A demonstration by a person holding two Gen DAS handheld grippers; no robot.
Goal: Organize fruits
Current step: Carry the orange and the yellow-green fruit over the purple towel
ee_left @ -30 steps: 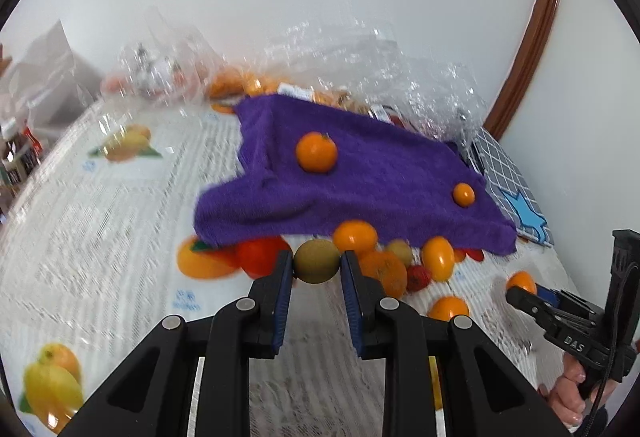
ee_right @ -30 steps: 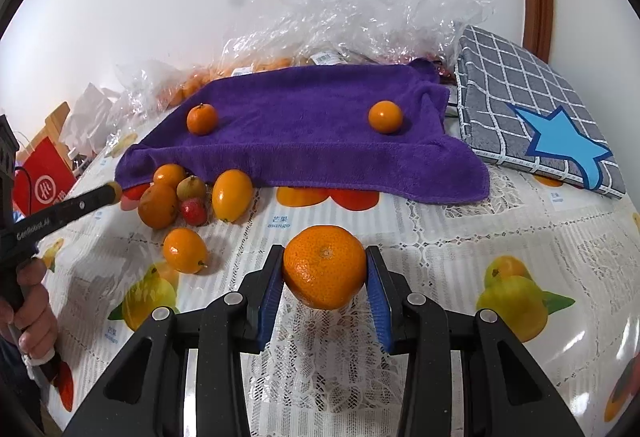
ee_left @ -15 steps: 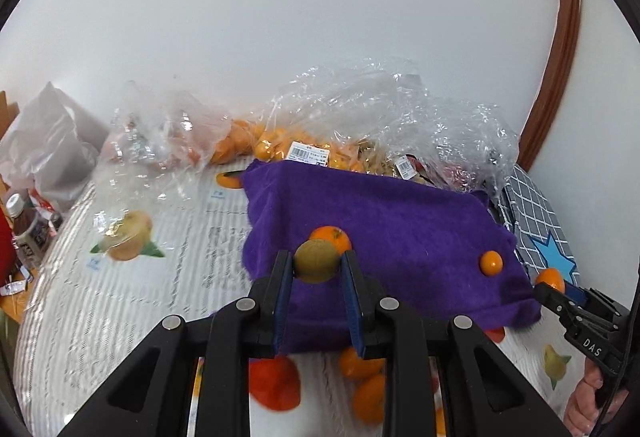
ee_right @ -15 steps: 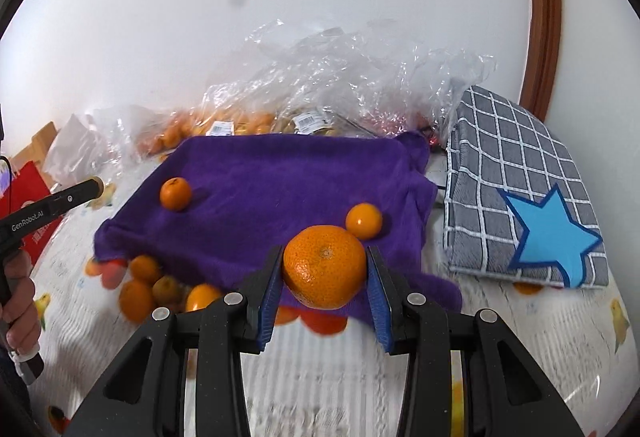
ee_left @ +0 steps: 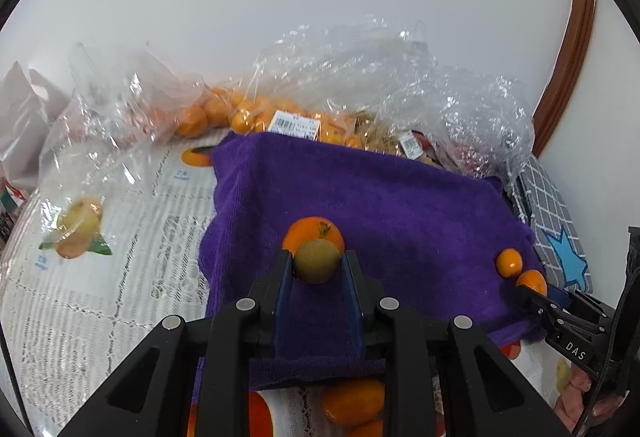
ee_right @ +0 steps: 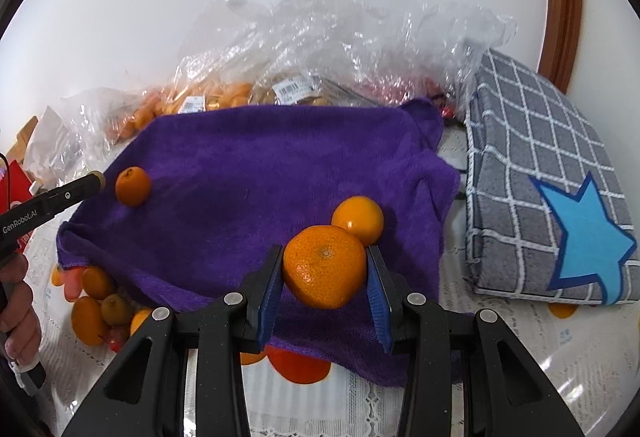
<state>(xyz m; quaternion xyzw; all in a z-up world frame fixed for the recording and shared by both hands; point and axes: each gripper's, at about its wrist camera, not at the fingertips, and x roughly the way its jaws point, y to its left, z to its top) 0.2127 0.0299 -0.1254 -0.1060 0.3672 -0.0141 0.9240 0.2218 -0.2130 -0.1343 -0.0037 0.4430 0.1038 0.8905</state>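
The left tongs (ee_left: 316, 269) are squeezing a small, smooth greenish-brown fruit (ee_left: 316, 261) and the right tongs (ee_right: 325, 269) are squeezing a big, bumpy orange (ee_right: 325, 266); a second ago both were hanging over the loose fruit pile (ee_right: 100, 307) on the surface, and now they are hanging over the fuzzy purple towel (ee_right: 248, 173). I think both fruits are being carried there to be set down beside the two round oranges already lying on the soft cloth.
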